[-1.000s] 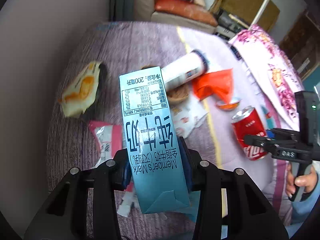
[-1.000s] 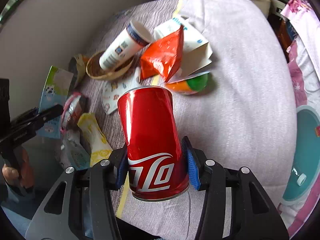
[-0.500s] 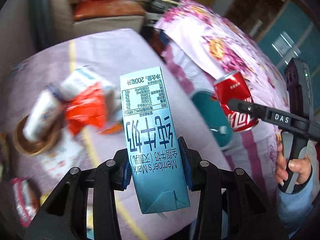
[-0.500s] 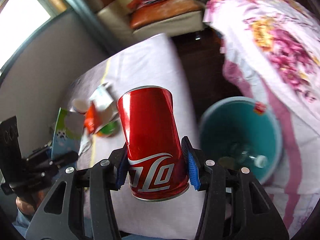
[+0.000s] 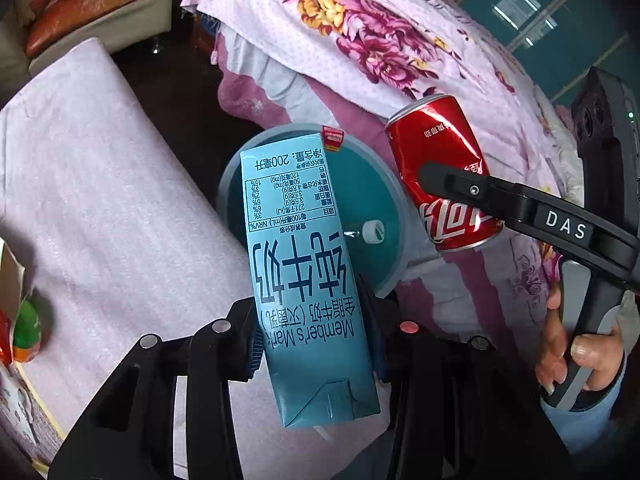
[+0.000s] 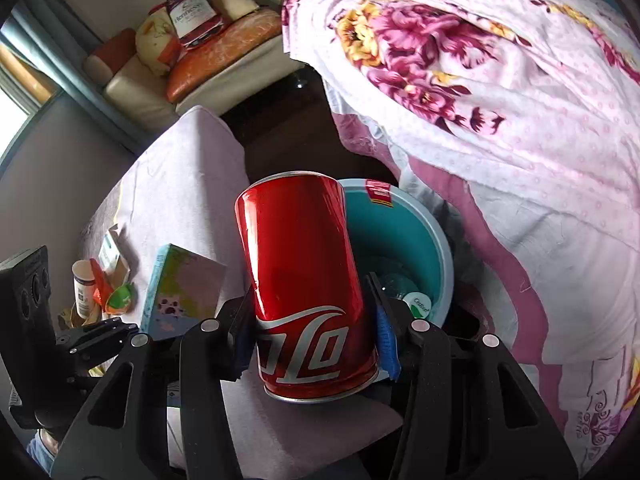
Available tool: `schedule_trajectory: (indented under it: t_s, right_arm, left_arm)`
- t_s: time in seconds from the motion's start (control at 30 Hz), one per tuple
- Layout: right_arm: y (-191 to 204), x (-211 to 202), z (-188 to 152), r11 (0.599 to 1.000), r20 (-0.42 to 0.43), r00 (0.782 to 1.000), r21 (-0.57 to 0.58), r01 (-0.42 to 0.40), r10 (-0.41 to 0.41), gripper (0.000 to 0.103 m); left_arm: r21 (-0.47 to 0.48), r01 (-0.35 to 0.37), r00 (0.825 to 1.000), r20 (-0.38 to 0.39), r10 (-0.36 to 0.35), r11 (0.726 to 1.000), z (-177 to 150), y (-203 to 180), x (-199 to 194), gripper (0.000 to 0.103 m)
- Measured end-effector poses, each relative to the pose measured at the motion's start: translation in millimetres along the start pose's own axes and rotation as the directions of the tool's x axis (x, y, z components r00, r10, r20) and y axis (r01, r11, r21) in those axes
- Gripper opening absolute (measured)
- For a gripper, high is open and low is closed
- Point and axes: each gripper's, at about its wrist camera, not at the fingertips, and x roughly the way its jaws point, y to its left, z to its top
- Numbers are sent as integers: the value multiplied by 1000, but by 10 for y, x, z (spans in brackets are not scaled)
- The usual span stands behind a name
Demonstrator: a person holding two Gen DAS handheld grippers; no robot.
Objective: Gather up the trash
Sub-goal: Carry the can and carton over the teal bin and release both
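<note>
A light blue milk carton (image 5: 296,248) is clamped upright between the pads of my left gripper (image 5: 316,332). My right gripper (image 6: 312,332) is shut on a red cola can (image 6: 300,248). The same can (image 5: 440,176) also shows at the right of the left wrist view. Below and just behind both items stands a teal bin (image 5: 224,196) on the dark floor. Inside the bin (image 6: 400,232) lies a clear plastic bottle (image 6: 400,284) with a white cap. The right wrist view has the carton (image 6: 184,292) to the can's left.
A table under a pale lilac cloth (image 5: 100,200) lies left of the bin, with more trash (image 6: 100,288) at its far end. A bed with a floral cover (image 5: 400,40) rises on the right. A sofa (image 6: 200,64) stands at the back. A hand (image 5: 580,344) holds the right gripper's handle.
Both grippers have swung away from the littered table toward the teal bin, carrying the carton and the can. The bin now sits right behind both items. Neither grip has changed.
</note>
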Motion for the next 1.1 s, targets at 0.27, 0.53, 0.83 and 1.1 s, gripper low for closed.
schedule_trajectory:
  t_s: [0.27,0.53,0.83,1.1]
  right_arm:
    - [-226,137,21,999,-25,1000,32,2,-1,47]
    - [-241,199,35,999,-33,999,38,1,1,47]
    - [-173,262,44,999,-48,999,29,14,-13,47]
    - [-90,338,20,999,-81,996,17,35,-33,49]
  left_arm:
    - [8,-26,999,-34,27,1000,104,-65,222,62]
    - [-27,-48,999,-7,48,998,104,50,128,76]
    - [-52,-51,998,26,53,997,-13,190,-41,88]
    - [-90,-37,998,47,41,995,-111,352,-182,88]
